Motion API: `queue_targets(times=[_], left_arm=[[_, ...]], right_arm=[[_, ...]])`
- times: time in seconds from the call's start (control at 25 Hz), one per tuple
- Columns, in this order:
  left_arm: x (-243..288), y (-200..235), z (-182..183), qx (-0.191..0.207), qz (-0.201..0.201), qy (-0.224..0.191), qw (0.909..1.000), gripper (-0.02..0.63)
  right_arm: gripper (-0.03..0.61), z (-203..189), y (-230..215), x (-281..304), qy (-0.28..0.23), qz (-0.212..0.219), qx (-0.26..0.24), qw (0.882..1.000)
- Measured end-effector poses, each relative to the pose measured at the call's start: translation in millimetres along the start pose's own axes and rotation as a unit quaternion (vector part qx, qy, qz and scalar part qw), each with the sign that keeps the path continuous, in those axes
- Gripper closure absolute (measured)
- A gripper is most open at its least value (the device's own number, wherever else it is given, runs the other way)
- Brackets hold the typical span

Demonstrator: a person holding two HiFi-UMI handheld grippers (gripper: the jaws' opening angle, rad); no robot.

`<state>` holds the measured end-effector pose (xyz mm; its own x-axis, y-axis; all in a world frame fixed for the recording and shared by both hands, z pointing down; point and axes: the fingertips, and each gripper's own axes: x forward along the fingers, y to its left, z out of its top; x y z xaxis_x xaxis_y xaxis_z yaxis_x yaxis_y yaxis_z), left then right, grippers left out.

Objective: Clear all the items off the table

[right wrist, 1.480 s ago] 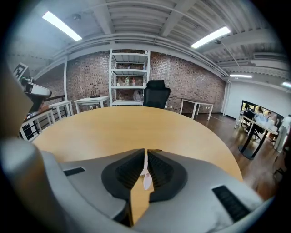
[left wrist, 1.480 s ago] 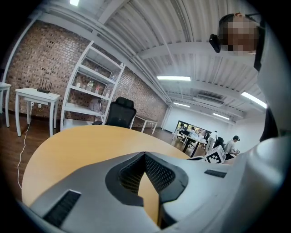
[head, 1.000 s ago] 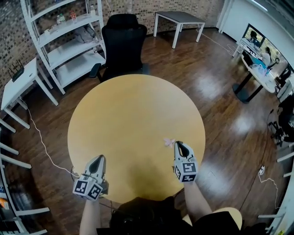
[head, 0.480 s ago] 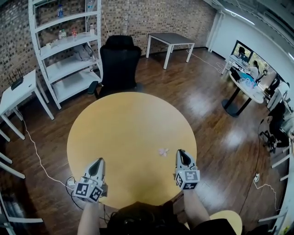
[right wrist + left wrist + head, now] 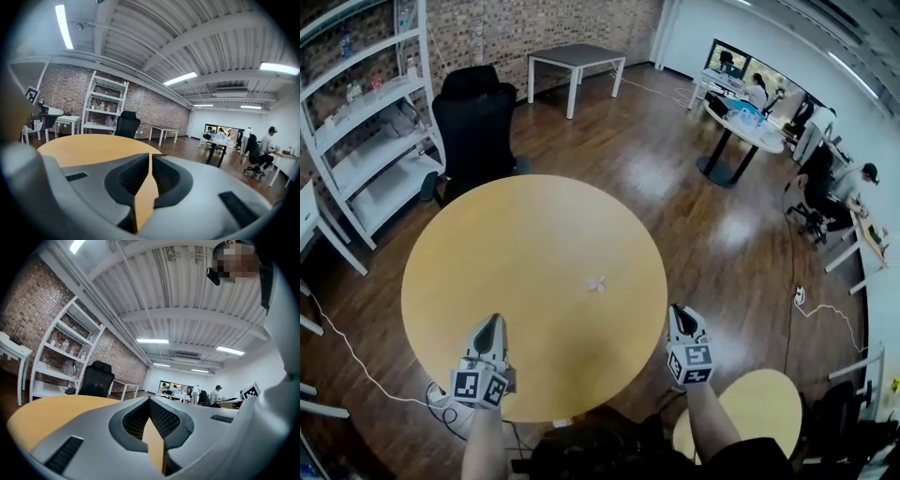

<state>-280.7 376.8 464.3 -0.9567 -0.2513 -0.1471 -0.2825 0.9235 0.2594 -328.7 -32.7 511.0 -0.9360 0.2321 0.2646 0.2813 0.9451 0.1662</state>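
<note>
The table (image 5: 506,244) is topped in smooth matt wood, and the floor (image 5: 675,197) is laid in glossy dark boards.

Floor: dark polished wood floor (image 5: 675,197), glare patches far right.
Far wall: brick wall (image 5: 511,23); it meets a white wall (image 5: 689,28) at the far right.
Ceiling: white ribbed ceiling (image 5: 154,33) with lit tube lights (image 5: 180,78).
Furniture:
- round table (image 5: 534,253), light wood top, centre.
- black office chair (image 5: 473,117) just beyond it, far left.
- white shelf unit (image 5: 375,98) left of the chair, against the brick.
- grey-topped table (image 5: 577,54) on white legs, far centre.
- cluttered pedestal desk (image 5: 719,155), far right.
- smaller round wooden top (image 5: 759,408), near right.

White cable (image 5: 356,361) trails over the floor, near left.
</note>
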Motion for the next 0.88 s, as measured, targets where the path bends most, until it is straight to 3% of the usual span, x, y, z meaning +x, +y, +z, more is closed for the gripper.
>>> queue_targets(times=[0.16, 0.36, 0.72, 0.88], left_arm=[[32, -38, -24, -0.025, -0.079, 0.027, 0.9962, 0.615], [67, -107, -43, -0.029, -0.180, 0.057, 0.9816, 0.615], [87, -253, -59, -0.049, -0.283, 0.047, 0.9566, 0.615], [78, -349, -83, -0.059, -0.341, 0.065, 0.9358, 0.615]], right_arm=[[0.554, -18, -25, -39, 0.011, -0.061, 0.024, 0.998], [0.554, -30, -80, -104, 0.003, -0.149, 0.048, 0.988], [0.554, -87, -187, -268, -0.018, -0.299, 0.101, 0.949], [0.554, -116, -220, -344, -0.013, -0.351, 0.101, 0.931]])
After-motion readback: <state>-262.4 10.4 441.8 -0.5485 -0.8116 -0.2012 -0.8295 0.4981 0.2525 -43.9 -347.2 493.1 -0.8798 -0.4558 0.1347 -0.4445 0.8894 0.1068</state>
